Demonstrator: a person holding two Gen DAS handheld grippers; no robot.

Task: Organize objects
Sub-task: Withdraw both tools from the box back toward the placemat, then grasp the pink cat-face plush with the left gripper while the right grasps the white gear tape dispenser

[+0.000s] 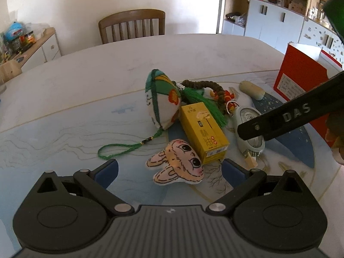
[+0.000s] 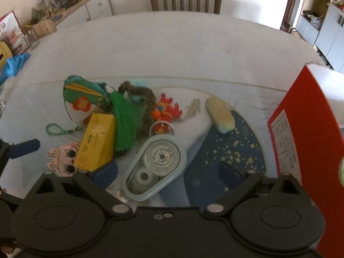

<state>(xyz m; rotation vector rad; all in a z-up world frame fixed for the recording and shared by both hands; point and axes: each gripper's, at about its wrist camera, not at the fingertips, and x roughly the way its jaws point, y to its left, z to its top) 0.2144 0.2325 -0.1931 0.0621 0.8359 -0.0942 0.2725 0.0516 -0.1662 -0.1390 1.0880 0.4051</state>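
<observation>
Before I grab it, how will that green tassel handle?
Probably floppy: the green tassel is loose threads draped over the yellow box. Likely light. It looks attached to the cloth pouch, so that may drag along.

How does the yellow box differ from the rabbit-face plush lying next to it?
The yellow box is a rigid rectangular carton with printed text; the rabbit-face plush is soft, flat and irregular, with ears. The box is plain yellow, the plush pink and cream with big eyes. Both lie on the table, touching.

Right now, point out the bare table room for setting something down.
Free: the broad white table stretch between the chair and the pile, and the near-left beside the green cord loop. Crowded: from the zongzi sachet across the yellow box to the tape dispenser.
</observation>
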